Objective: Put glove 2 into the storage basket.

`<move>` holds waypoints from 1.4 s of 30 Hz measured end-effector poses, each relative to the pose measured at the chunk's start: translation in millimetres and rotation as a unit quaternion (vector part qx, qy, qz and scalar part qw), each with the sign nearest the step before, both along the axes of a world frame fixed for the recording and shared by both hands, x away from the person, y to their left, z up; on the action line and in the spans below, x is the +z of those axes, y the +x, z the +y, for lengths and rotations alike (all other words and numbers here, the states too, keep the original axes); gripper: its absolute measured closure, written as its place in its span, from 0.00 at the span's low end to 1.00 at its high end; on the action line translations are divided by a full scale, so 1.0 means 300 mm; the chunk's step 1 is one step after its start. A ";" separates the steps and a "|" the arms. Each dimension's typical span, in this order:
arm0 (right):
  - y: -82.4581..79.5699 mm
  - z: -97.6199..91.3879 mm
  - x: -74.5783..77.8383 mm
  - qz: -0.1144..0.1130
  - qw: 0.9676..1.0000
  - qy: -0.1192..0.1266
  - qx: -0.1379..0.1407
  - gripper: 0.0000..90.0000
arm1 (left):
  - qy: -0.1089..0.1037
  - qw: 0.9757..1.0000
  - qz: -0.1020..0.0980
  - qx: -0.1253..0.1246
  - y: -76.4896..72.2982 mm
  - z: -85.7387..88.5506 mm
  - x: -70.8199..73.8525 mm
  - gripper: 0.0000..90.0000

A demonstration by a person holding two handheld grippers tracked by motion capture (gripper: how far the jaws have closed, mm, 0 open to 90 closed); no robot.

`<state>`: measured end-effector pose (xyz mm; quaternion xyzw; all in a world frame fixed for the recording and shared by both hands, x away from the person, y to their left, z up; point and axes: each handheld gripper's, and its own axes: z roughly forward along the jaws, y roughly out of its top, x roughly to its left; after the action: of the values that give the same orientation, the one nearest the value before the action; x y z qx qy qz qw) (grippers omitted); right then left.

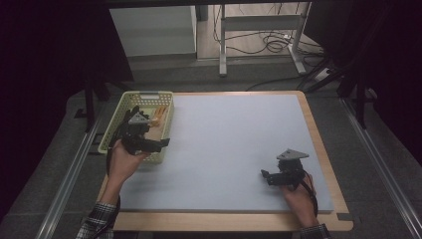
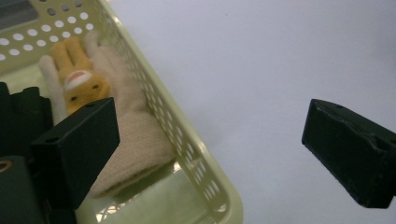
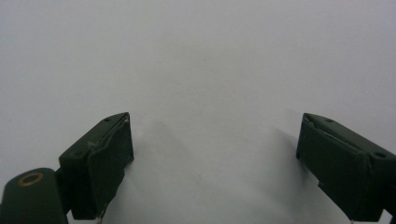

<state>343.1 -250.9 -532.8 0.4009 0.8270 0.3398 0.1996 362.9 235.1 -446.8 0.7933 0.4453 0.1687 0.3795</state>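
Left tool (image 2: pixel 210 144), jaws wide and empty over the rim of the pale yellow perforated plastic basket (image 2: pixel 187 140), should descend squarely onto the cream knitted glove with orange rabbit face (image 2: pixel 126 126) inside; right tool (image 3: pixel 215 163) hangs empty, jaws wide, above the grey tabletop (image 1: pixel 234 144).

High view overlooks the basket (image 1: pixel 138 127) (left tongs' camera hovers close).

A wooden table (image 1: pixel 326 164) is seen, most of its top covered by a pale grey mat (image 1: pixel 234 144); a wood strip is left bare along the right and near edges. A pale yellow perforated basket (image 1: pixel 115 127) is set at the far left corner, overlapping the mat's left edge. The mat surface is shown plain in the right gripper view.
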 end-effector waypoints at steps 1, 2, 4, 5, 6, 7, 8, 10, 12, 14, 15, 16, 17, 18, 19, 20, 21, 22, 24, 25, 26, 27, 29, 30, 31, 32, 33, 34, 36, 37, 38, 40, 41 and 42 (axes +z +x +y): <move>0.000 0.000 0.000 0.000 1.000 0.000 0.000 0.12 | 0.000 1.000 0.000 -0.002 -0.001 -0.007 -0.001 0.05; 0.000 0.000 0.000 0.000 1.000 0.000 0.000 0.12 | -0.001 1.000 0.000 -0.004 -0.002 -0.011 -0.001 0.05; 0.000 0.000 0.000 0.000 1.000 -0.001 0.000 0.12 | -0.001 1.000 -0.001 -0.008 -0.003 -0.022 -0.003 0.05; 0.000 0.000 0.000 0.000 1.000 -0.001 0.001 0.12 | -0.001 1.000 -0.001 -0.011 -0.005 -0.030 -0.004 0.05; 0.000 0.000 0.000 0.000 1.000 0.000 0.000 0.12 | -0.002 1.000 -0.001 -0.012 -0.006 -0.035 -0.005 0.05; 0.000 0.000 0.000 0.000 1.000 0.000 0.000 0.12 | -0.003 1.000 -0.001 -0.016 -0.007 -0.042 -0.006 0.05; 0.000 0.000 0.000 0.000 1.000 0.000 0.000 0.12 | -0.002 1.000 -0.002 -0.020 -0.009 -0.051 -0.008 0.05; 0.001 0.000 0.000 -0.001 1.000 0.000 0.001 0.12 | -0.001 1.000 -0.001 -0.025 -0.010 -0.062 -0.011 0.05; 0.001 0.000 0.000 -0.001 1.000 0.000 0.000 0.12 | -0.003 1.000 0.000 -0.031 -0.013 -0.080 -0.016 0.05; 0.001 0.000 0.000 -0.001 1.000 0.000 0.000 0.12 | -0.003 0.999 0.000 -0.037 -0.015 -0.099 -0.021 0.05; 0.001 0.000 0.000 -0.001 1.000 0.000 0.000 0.12 | -0.001 0.999 -0.002 -0.042 -0.016 -0.111 -0.024 0.05; 0.001 0.000 0.000 -0.001 1.000 0.000 0.000 0.12 | -0.003 0.999 0.000 -0.044 -0.017 -0.118 -0.025 0.05; 0.001 0.000 0.000 -0.001 1.000 0.000 0.000 0.12 | -0.003 0.999 -0.001 -0.049 -0.018 -0.128 -0.027 0.05; 0.001 0.000 0.000 -0.001 1.000 0.000 0.000 0.12 | -0.004 0.999 -0.002 -0.051 -0.019 -0.138 -0.029 0.05; 0.001 0.000 0.000 -0.001 1.000 0.000 0.001 0.12 | -0.002 0.999 -0.003 -0.054 -0.021 -0.148 -0.031 0.05; 0.001 0.000 0.000 -0.001 1.000 0.000 0.000 0.12 | -0.003 0.998 -0.003 -0.056 -0.023 -0.159 -0.033 0.05; 0.001 0.000 0.000 -0.001 1.000 0.000 0.000 0.12 | -0.002 0.998 -0.003 -0.061 -0.024 -0.170 -0.036 0.05; 0.001 0.000 0.000 -0.001 1.000 0.000 0.001 0.12 | -0.003 0.998 -0.002 -0.066 -0.025 -0.180 -0.039 0.05; 0.001 0.000 0.000 -0.001 1.000 0.000 0.000 0.12 | -0.003 0.997 -0.003 -0.073 -0.030 -0.204 -0.046 0.04; 0.001 0.000 0.000 -0.001 1.000 0.000 0.000 0.12 | -0.004 0.997 -0.002 -0.075 -0.032 -0.212 -0.048 0.05; 0.001 0.000 0.000 -0.001 1.000 0.000 0.000 0.12 | -0.003 0.997 -0.003 -0.080 -0.033 -0.221 -0.051 0.04; 0.001 0.000 0.000 -0.001 1.000 0.001 0.000 0.12 | -0.002 0.997 -0.003 -0.083 -0.035 -0.230 -0.054 0.04; 0.001 0.000 0.000 -0.001 1.000 0.000 0.000 0.12 | -0.004 0.996 -0.004 -0.088 -0.039 -0.246 -0.060 0.04; 0.001 0.000 0.000 -0.001 1.000 0.000 0.000 0.12 | -0.004 0.996 -0.004 -0.091 -0.041 -0.254 -0.064 0.04; 0.001 0.000 0.000 -0.001 1.000 0.000 0.001 0.12 | -0.005 0.996 -0.003 -0.094 -0.043 -0.262 -0.068 0.04; 0.001 0.000 0.000 -0.001 1.000 0.000 0.000 0.12 | -0.006 0.995 -0.002 -0.096 -0.045 -0.269 -0.073 0.04; 0.000 0.000 0.000 -0.001 1.000 0.000 0.000 0.12 | -0.005 0.995 -0.002 -0.098 -0.047 -0.276 -0.078 0.04; 0.001 0.000 0.000 -0.001 1.000 0.000 0.000 0.12 | -0.004 0.995 -0.001 -0.100 -0.049 -0.283 -0.083 0.04; 0.001 0.000 0.000 -0.001 1.000 0.000 0.001 0.12 | -0.003 0.995 -0.001 -0.104 -0.053 -0.293 -0.093 0.04; 0.001 0.000 0.000 -0.001 1.000 0.000 0.001 0.12 | -0.003 0.994 0.000 -0.107 -0.055 -0.300 -0.100 0.04; 0.001 0.000 0.000 -0.001 1.000 0.000 0.001 0.12 | -0.004 0.994 0.000 -0.108 -0.057 -0.305 -0.106 0.04; 0.000 0.000 0.000 -0.001 1.000 0.000 0.001 0.12 | -0.004 0.994 0.001 -0.113 -0.060 -0.314 -0.118 0.04; 0.000 0.000 0.000 -0.001 1.000 0.000 0.001 0.12 | -0.004 0.993 0.003 -0.115 -0.062 -0.319 -0.127 0.04; 0.000 0.000 0.000 -0.001 1.000 0.000 0.001 0.12 | -0.003 0.993 0.003 -0.117 -0.064 -0.324 -0.134 0.04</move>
<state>343.2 -250.9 -532.8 0.4001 0.8271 0.3403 0.2002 343.8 138.0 -487.0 0.8393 0.3511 0.1191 0.3976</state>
